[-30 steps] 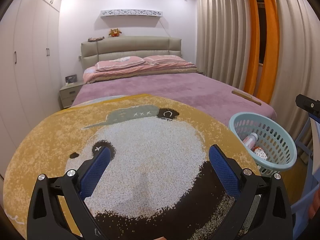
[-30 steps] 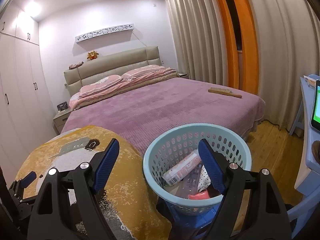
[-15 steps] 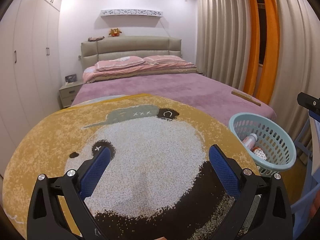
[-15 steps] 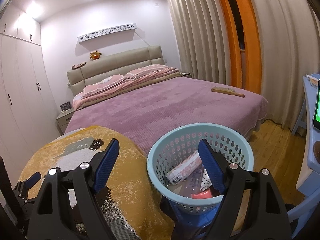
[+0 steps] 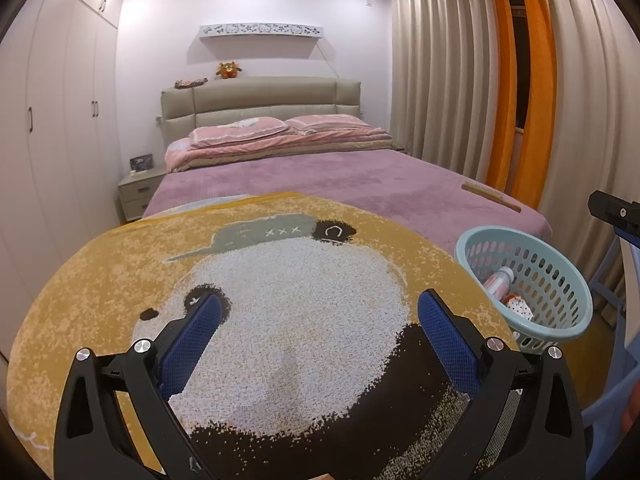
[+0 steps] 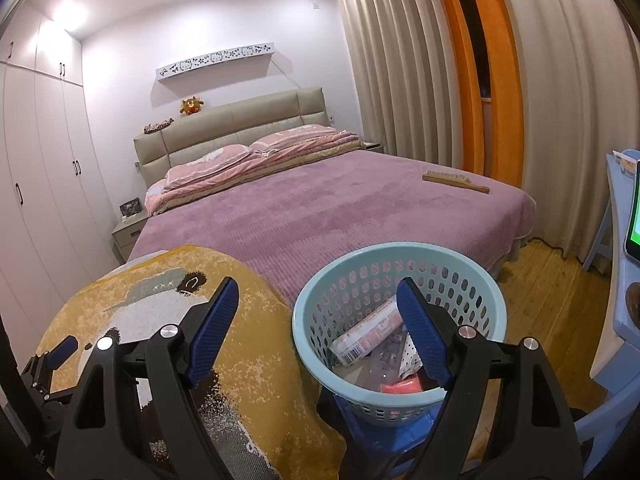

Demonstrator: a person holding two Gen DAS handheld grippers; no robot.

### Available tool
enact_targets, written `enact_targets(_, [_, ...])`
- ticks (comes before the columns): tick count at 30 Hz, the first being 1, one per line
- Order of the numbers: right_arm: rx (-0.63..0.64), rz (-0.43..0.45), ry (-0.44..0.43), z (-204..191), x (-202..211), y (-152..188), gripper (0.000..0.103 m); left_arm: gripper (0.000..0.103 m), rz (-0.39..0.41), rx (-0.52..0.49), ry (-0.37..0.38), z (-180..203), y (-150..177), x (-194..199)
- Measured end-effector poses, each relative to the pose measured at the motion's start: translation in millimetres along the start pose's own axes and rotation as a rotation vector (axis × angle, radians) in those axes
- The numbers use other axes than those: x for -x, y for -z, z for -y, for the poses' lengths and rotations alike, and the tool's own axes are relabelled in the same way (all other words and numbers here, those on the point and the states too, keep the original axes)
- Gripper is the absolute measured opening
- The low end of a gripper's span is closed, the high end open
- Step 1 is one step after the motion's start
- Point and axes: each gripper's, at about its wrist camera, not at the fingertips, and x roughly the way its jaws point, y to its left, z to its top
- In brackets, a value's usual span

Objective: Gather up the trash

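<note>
Here the pale blue perforated basket (image 6: 400,320) holds a labelled pink tube (image 6: 368,338) and crumpled wrappers; both the left gripper (image 5: 318,318) and right gripper (image 6: 316,314) have fingers spread wide, empty.

Three small crosses, "x x x", printed on the grey cap of the panda rug (image 5: 280,232) draped over the table. A barcode on the wrapped roll (image 6: 366,334) inside the basket (image 6: 460,258), digits too small to read. Nothing else legible.

Home bedroom — made bed (image 5: 320,176) with pink pillows (image 5: 240,130), white wardrobe (image 5: 56,128), nightstand (image 5: 138,194), long curtains (image 5: 436,80)
</note>
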Motion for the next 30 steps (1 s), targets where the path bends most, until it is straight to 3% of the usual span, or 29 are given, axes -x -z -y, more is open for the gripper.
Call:
enact_targets(17, [0.017, 0.006, -0.001, -2.6, 11.6, 0.6, 0.077, 0.096, 0.029, -0.024, -0.014, 2.1, -1.9, 7.9])
enact_targets(30, [0.01, -0.023, 0.001, -9.3, 16.9, -0.9, 0.077, 0.096, 0.081, -0.004, -0.007, -9.5, -17.0, 50.4])
